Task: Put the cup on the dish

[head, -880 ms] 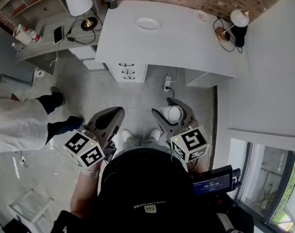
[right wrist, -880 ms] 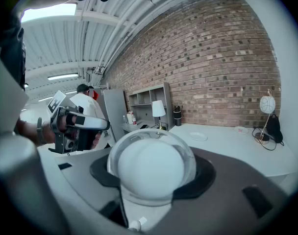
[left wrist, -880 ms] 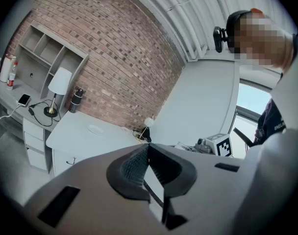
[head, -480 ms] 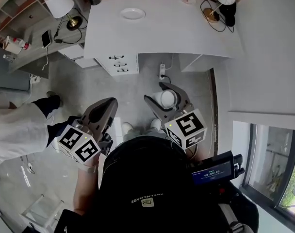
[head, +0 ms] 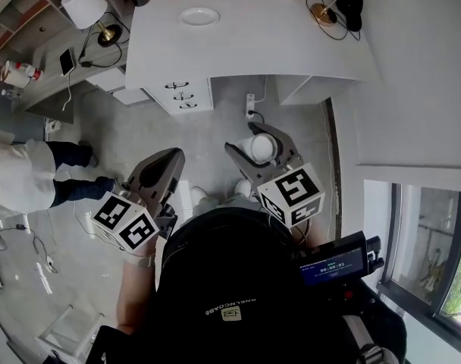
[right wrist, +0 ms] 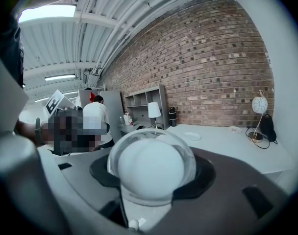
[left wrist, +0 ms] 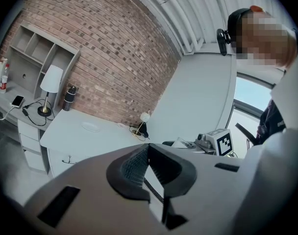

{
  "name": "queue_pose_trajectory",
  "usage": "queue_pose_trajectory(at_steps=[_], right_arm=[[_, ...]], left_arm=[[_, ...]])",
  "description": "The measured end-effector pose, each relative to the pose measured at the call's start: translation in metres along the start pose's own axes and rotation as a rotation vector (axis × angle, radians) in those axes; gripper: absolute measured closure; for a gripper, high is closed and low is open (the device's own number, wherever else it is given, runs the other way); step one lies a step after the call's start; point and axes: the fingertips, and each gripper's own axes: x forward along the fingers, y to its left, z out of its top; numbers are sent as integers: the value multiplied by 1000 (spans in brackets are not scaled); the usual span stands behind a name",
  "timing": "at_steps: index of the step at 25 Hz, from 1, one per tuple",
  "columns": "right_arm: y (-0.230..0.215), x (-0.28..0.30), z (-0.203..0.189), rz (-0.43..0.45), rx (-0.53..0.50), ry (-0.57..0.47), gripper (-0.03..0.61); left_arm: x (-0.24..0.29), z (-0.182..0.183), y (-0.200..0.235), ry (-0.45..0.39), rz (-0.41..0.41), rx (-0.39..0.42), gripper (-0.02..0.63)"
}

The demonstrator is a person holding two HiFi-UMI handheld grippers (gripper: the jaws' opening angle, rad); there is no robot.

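Far off, the desk [head: 253,44] held the dish [head: 199,17]. Our right gripper [head: 259,145] pinched the cup [head: 262,150], well away from it. Our left gripper [head: 172,159] was pressed closed, empty. We feared the smooth cup might slip on the walk.

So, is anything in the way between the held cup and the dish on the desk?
Nothing visible: the right gripper holds the cup, and only floor and desk top lie before the dish.
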Motion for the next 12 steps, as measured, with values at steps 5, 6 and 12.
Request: queue_pose_trajectory(at_steps=[5,6,12], right_arm=[[-4,-3,-3,-2,29,-7,328],[-5,-4,-3,-2,35,-9,330],[-8,-7,-6,-1,48,-13,330]], left_arm=[[0,-3,-1,-2,10,-12,609],[0,-4,-1,-1,11,-12,609],[2,-7,-4,1,20,-11,609]])
